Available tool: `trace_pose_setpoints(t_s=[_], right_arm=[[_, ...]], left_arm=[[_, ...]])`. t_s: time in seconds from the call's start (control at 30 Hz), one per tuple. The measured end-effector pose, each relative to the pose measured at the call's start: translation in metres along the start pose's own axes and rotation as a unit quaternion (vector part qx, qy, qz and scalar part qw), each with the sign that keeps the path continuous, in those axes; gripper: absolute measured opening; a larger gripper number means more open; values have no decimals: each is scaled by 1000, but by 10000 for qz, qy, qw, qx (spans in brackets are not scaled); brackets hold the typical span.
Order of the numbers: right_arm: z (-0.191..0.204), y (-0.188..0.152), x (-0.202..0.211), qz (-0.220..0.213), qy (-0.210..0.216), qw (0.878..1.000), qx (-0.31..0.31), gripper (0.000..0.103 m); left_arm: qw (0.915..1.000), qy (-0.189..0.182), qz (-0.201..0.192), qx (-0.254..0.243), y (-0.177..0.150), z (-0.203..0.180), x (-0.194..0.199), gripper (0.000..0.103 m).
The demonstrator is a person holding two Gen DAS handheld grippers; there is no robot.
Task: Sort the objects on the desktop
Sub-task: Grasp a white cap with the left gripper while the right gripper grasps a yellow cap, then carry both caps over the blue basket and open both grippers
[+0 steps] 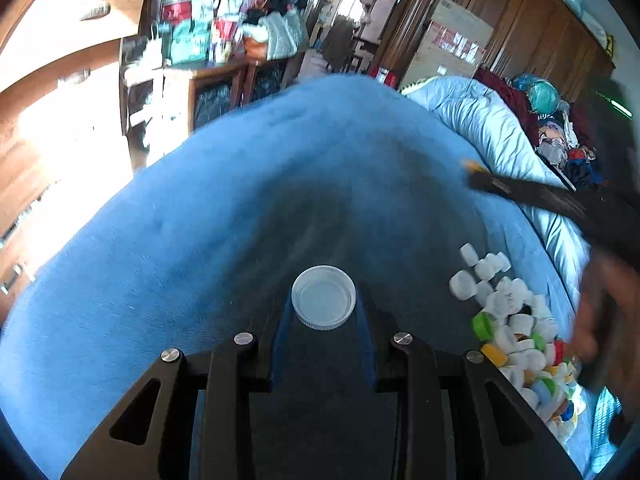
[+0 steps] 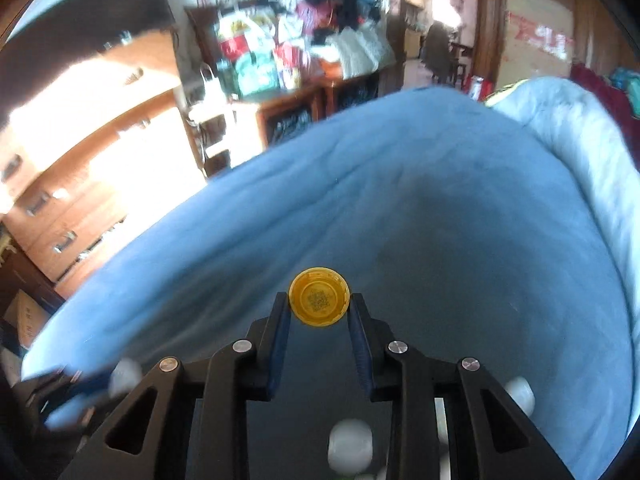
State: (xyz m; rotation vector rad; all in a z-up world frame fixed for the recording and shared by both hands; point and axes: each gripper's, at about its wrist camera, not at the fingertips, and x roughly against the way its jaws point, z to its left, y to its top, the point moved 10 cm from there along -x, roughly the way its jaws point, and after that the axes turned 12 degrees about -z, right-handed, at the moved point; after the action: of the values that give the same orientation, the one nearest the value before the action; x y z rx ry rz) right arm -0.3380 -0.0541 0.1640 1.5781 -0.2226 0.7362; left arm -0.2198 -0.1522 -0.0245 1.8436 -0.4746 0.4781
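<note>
Caps are my job here. My right gripper (image 2: 319, 307) pinches a yellow cap (image 2: 319, 297) by its rim, up over the blue blanket (image 2: 460, 208). My left gripper (image 1: 323, 309) squeezes a white lid (image 1: 323, 297) the same way. Both are round and smooth and held only at the edges, so I think a quick swing could pop one loose. It might bounce off the soft blanket or roll into the pile of caps (image 1: 516, 328).

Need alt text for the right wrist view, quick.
The right gripper pinches a yellow bottle cap, hollow side to the camera, above a blue blanket. White caps blur below; cluttered wooden furniture stands behind.
</note>
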Motion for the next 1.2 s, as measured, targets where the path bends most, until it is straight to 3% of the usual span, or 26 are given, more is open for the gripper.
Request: trace_pose_setpoints(t_s=[0.13,0.3,0.57,0.83,1.2], right_arm=[[-27,-21,101,-138,-538,9985,25,32],[-67,-50,207,-154,-1236,9920,-202,32],[-139,-82,355,-442,-2282,9705,-639,32],[-203,-119,464,-720,-2938,9465,-1120,32],[-265,-171,554,-784,-3544,9178,-1611,32]], left_arm=[[9992,-294,-162,-203,8,-46,28,26],[9945,-945,-17,-442,-8,-140,66,26],[9725,-1845,35,-1423,-29,-289,130,26],[9487,-2428,114,-2022,-45,-397,169,26],[9187,-3090,253,-2447,-80,-520,206,26]])
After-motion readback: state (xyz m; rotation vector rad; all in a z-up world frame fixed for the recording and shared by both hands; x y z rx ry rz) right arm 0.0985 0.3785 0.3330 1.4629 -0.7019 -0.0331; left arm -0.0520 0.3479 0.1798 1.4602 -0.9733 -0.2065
